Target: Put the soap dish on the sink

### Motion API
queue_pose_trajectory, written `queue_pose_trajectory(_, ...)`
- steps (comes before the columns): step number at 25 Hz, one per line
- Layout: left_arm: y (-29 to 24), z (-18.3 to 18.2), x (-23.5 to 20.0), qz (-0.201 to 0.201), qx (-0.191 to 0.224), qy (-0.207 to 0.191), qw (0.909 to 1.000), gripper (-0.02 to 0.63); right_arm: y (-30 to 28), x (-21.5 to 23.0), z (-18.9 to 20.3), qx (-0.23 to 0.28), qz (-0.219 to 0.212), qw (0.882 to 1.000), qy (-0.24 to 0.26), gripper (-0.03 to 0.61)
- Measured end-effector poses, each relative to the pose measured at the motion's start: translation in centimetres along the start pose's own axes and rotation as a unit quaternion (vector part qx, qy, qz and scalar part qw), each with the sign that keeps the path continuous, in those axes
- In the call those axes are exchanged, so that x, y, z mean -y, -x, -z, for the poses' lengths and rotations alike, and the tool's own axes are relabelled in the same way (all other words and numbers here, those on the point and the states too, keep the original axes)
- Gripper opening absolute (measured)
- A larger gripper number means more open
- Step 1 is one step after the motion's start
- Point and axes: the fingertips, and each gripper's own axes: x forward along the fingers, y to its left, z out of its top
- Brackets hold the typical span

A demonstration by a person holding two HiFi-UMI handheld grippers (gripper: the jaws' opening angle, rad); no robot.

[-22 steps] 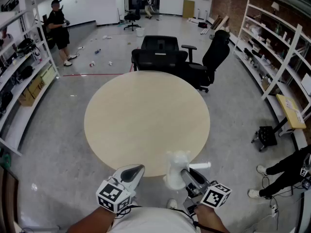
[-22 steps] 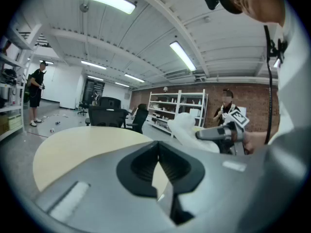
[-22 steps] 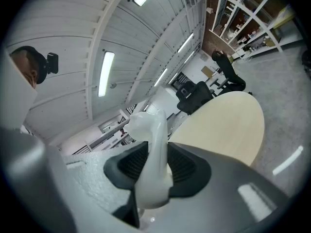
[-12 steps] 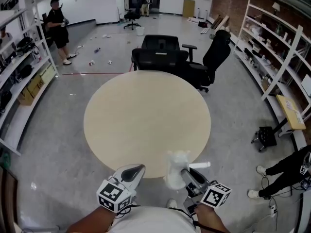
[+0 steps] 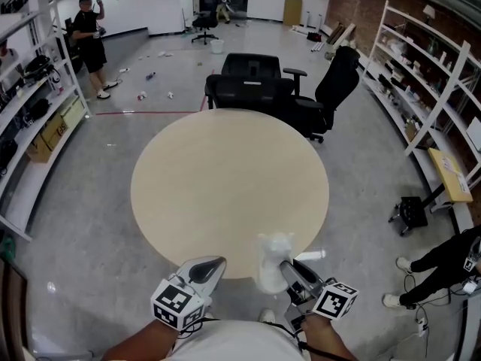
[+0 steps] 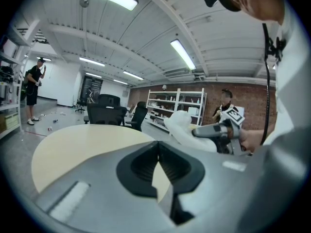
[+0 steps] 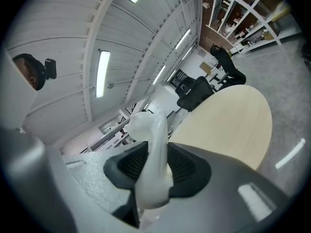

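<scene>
A white moulded soap dish (image 5: 272,264) stands on edge over the near rim of the round beige table (image 5: 225,179). My right gripper (image 5: 289,274) is shut on it; in the right gripper view the dish (image 7: 154,140) is pinched between the two black pads of that gripper (image 7: 155,171). My left gripper (image 5: 211,265) hangs beside it at the lower left, shut with nothing between its fingers. In the left gripper view this gripper (image 6: 158,152) shows its pads meeting, and the dish (image 6: 182,126) sits off to the right. No sink is in view.
Black office chairs (image 5: 249,85) stand behind the table, with another chair (image 5: 336,81) at the right. Shelving (image 5: 425,74) lines the right wall and more shelves (image 5: 30,119) the left. One person (image 5: 90,43) stands far left. Another person's legs (image 5: 443,260) show at the right.
Both grippers and the soap dish stay where they were. The person standing at the far left has raised a hand.
</scene>
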Motion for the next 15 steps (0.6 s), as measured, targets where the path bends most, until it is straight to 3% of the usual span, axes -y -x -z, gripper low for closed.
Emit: queue_pose_trajectory(15,2.0,-0.2,-1.5,0.009,0.008,0.001,0.9999,0.008,-1.0,-1.5,1.9,0.002,0.014,1.0,-0.001,0.127)
